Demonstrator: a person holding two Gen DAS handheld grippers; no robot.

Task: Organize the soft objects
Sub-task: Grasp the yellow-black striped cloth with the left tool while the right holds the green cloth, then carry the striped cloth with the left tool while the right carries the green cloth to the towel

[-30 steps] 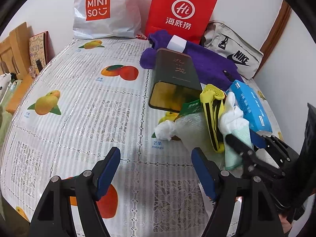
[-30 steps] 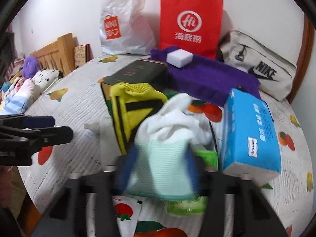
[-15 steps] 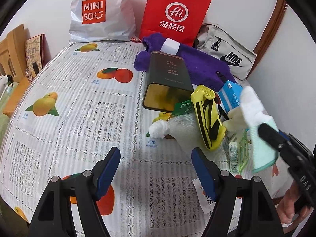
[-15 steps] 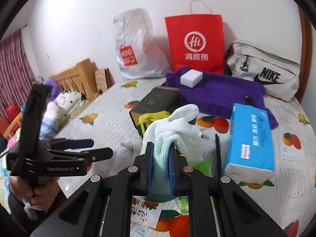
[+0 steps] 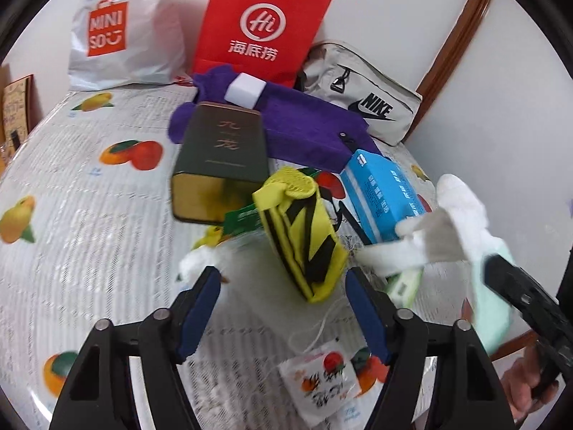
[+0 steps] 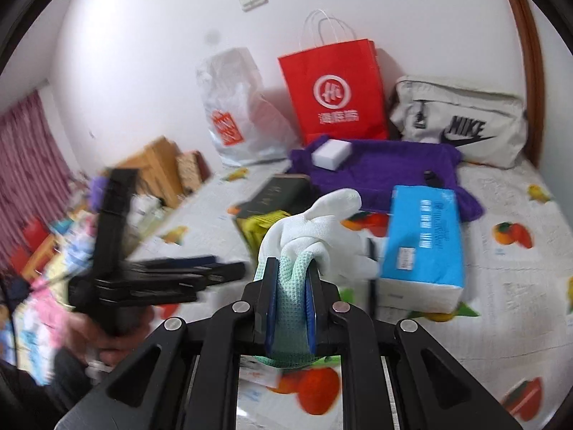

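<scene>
A: What sits between the blue fingers (image 5: 200,308) of the left gripper (image 5: 281,302)?

B: Nothing. They are wide apart over the fruit tablecloth (image 5: 89,222). Just past them lies a yellow and black sock (image 5: 304,243).

A: And on the right?

B: The right gripper (image 5: 519,294) holds a white and mint glove (image 5: 454,229) up off the table. Behind it is a blue tissue pack (image 5: 379,193).

A: Farther back?

B: A dark tin box (image 5: 222,157) lies on its side, touching a purple towel (image 5: 304,125). A red bag (image 5: 261,25) stands by the wall.
</scene>
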